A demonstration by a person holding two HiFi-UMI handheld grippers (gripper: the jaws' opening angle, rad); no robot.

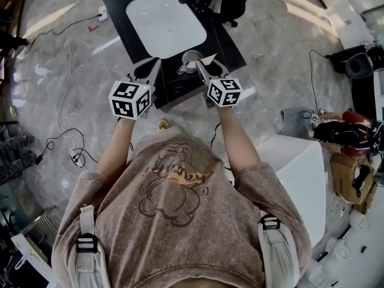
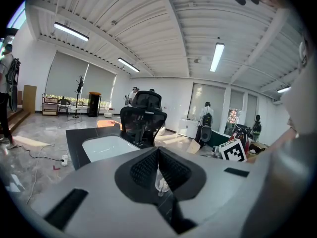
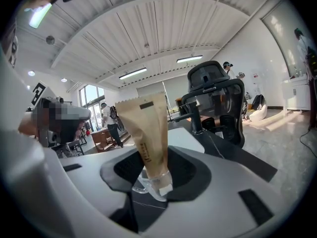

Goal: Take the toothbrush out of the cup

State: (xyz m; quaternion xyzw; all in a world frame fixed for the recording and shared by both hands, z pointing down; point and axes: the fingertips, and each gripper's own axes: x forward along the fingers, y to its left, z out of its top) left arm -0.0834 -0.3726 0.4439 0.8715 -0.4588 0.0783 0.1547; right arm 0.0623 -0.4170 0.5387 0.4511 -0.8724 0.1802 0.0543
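A clear cup [image 1: 189,59] stands on the black table [image 1: 231,47], near its front edge. A tan paper-wrapped toothbrush [image 1: 208,57] leans out of the cup to the right. In the right gripper view the wrapped toothbrush [image 3: 148,133] rises upright from the cup's rim [image 3: 143,187], and both pads of my right gripper [image 3: 156,171] press on its lower part. That right gripper [image 1: 207,68] sits just right of the cup. My left gripper [image 1: 153,66] hovers left of the cup, apart from it. The left gripper [image 2: 158,155] is shut, its pads meeting; something clear glints in the slit below them.
A white basin-shaped tray [image 1: 165,23] lies on the table behind the cup. A black office chair [image 1: 222,2] stands at the far side. A white cabinet [image 1: 300,167] is at my right, and cables [image 1: 66,143] trail on the marble floor at left.
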